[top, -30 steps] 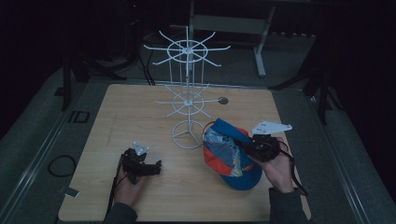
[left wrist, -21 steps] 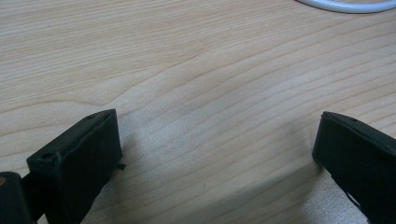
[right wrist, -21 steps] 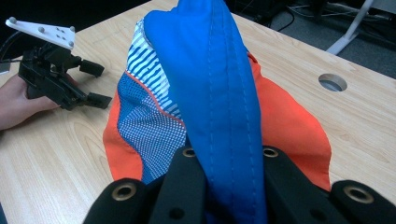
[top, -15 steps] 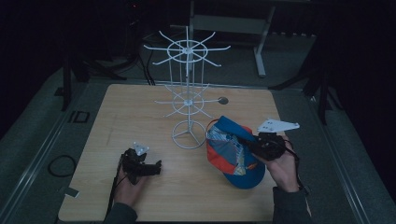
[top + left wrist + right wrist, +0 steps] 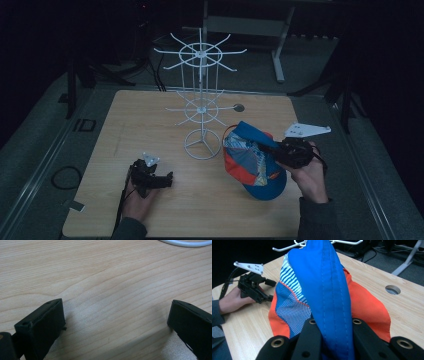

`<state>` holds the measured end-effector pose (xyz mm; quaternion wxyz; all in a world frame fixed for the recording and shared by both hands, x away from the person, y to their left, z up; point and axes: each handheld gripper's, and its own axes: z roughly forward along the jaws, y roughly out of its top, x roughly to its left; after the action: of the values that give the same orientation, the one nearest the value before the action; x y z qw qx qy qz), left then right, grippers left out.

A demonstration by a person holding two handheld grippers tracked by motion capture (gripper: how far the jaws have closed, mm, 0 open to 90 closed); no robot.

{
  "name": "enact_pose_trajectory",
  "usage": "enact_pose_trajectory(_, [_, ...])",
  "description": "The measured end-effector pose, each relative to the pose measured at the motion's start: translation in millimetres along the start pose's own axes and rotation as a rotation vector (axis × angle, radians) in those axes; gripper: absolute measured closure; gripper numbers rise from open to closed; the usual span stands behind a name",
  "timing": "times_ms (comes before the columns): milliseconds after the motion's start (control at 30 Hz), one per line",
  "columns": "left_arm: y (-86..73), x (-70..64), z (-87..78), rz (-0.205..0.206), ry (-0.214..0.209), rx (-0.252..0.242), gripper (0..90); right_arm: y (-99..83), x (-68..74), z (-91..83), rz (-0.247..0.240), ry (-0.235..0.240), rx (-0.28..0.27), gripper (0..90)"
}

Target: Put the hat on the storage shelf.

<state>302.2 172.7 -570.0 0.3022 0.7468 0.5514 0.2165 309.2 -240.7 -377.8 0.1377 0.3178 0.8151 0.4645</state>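
A: High view first: where do you have the cap (image 5: 252,162)?

B: Your right tongs (image 5: 274,148) are clamped on its blue fabric, and the cap sits on the right half of the tabletop (image 5: 130,120), just right of the white wire rack (image 5: 201,107). The right gripper view has your jaws pinching a blue fold of it (image 5: 329,290), with orange and striped panels to either side.

A: And your left tongs (image 5: 162,179)?

B: Spread open, holding nothing, low over bare wood near the left front.

A: How far along are you?

B: I'd judge early: the grasp is made, but the cap hangs on no hook yet. You have the lift and the hanging left.

A: Anything in your way?

B: The rack's lower ring of prongs juts out toward the cap, so mind those. A round cable hole (image 5: 239,107) lies beyond, far right of the rack, harmless.
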Motion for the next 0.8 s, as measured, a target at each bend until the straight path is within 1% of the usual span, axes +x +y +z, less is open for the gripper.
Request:
enact_pose_trajectory(200, [0.0,0.0,0.0,0.000,0.000,0.000,1.4,4.5,-7.9,-4.9,0.015,0.020,-0.009,87.1])
enact_pose_trajectory(300, [0.0,0.0,0.0,0.000,0.000,0.000,1.4,7.4,-10.6,-6.9,0.013,0.024,-0.013,87.4])
enact_pose_trajectory(367, [0.0,0.0,0.0,0.000,0.000,0.000,1.4,8.5,-11.3,-7.7,0.013,0.023,-0.012,87.4])
enact_pose_trajectory(800, [0.1,0.1,-0.2,0.000,0.000,0.002,1.5,30.5,-17.8,-19.0,-0.006,0.007,-0.027,87.5])
